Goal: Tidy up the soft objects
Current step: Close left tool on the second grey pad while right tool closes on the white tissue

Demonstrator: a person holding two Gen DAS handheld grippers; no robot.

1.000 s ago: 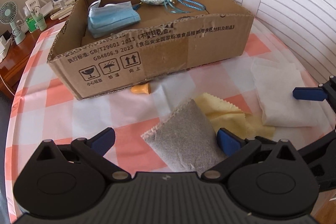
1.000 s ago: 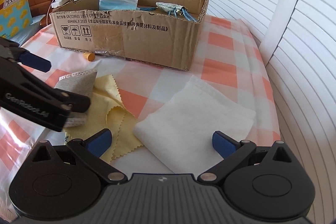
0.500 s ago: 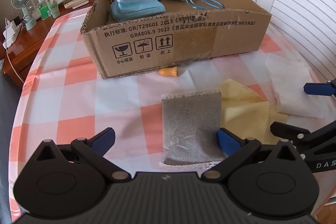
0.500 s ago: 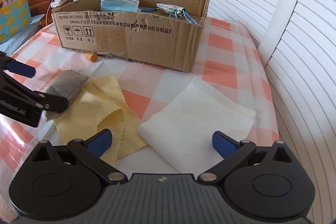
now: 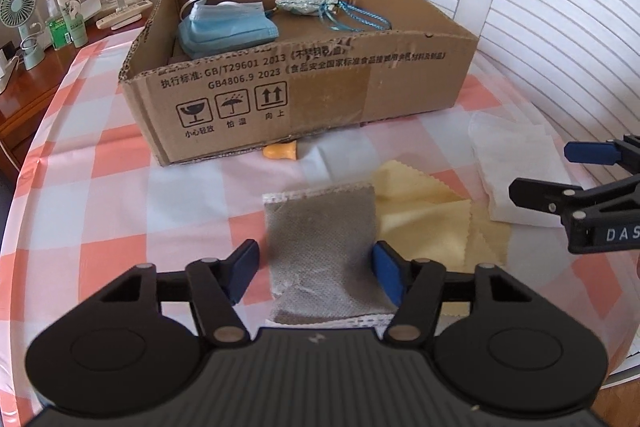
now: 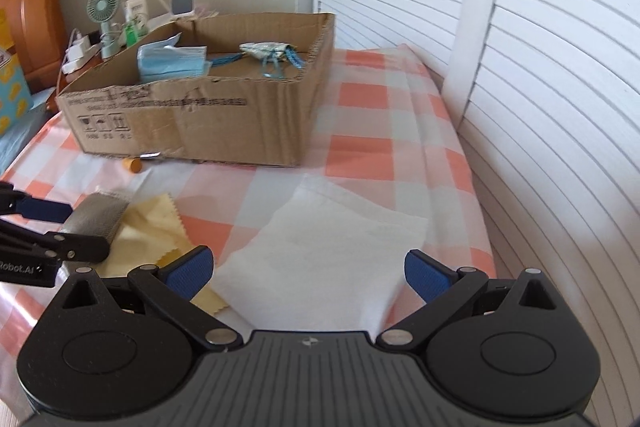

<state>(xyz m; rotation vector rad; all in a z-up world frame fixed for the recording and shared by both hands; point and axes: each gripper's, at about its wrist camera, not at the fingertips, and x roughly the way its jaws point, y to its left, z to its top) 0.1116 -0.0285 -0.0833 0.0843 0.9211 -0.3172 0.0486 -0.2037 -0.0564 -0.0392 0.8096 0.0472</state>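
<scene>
Closing on the grey mesh pouch (image 5: 320, 251) | left gripper (image 5: 316, 273): jaws just narrowed from wide, pads flanking the pouch, contact unclear; pouch flat on checked tablecloth (image 5: 100, 187) before cardboard box (image 5: 304, 99) | right gripper (image 6: 308, 273) released above white cloth (image 6: 328, 251); pickup imminent

The tablecloth (image 5: 100, 195) is checked in salmon-orange, white and pale grey. The grey sachet (image 5: 324, 247) has a fine dotted weave and a white stitched border. The cleaning cloth (image 5: 424, 223) is pale yellow with pinked edges, and the folded towel (image 6: 332, 251) is plain white. The cardboard box (image 5: 360, 87) is brown with black print. Inside it lie a light blue face mask (image 5: 228, 27) and a silvery pouch (image 5: 308, 5) with blue cords. The small cap (image 5: 280, 151) is orange.
</scene>
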